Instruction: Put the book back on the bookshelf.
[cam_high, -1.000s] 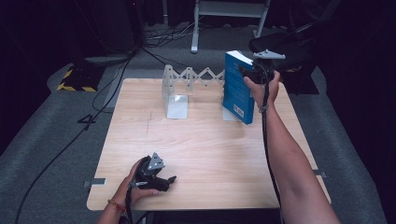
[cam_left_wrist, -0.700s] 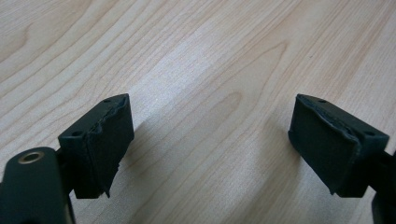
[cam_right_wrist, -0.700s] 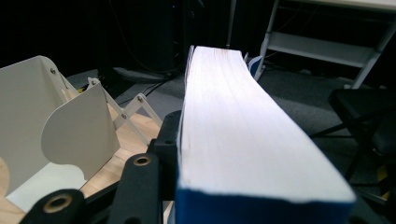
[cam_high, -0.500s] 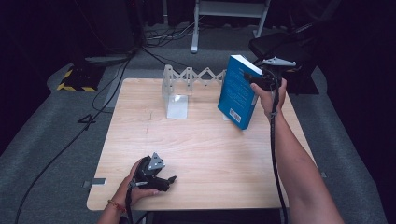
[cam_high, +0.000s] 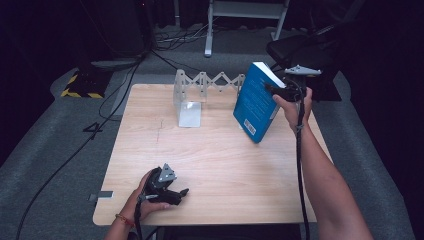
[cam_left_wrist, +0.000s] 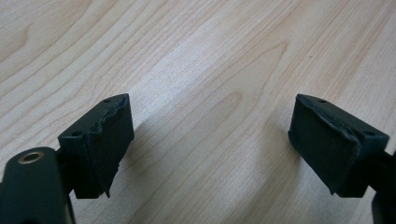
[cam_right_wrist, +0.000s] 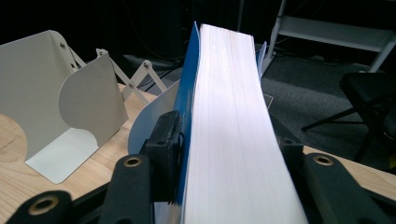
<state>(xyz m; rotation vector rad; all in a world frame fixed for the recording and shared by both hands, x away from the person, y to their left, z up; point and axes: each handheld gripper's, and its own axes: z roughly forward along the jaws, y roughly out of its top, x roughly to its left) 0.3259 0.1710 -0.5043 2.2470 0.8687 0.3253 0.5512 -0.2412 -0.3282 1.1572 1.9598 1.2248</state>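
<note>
Your right gripper (cam_high: 274, 90) squeezes the blue book (cam_high: 254, 102), tilted, just right of the white rack (cam_high: 200, 92). Your left gripper (cam_high: 172, 192) sits wide open, holding nothing, far from the rack.

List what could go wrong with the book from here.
1. The right gripper clamps the book only near its top edge while it tilts, so it may pivot or slip.
2. Its lower corner sits close to the table and could catch.
3. The bookend rack stands just beside it; a swing could knock it. The left gripper lies open, too far to steady anything.
</note>
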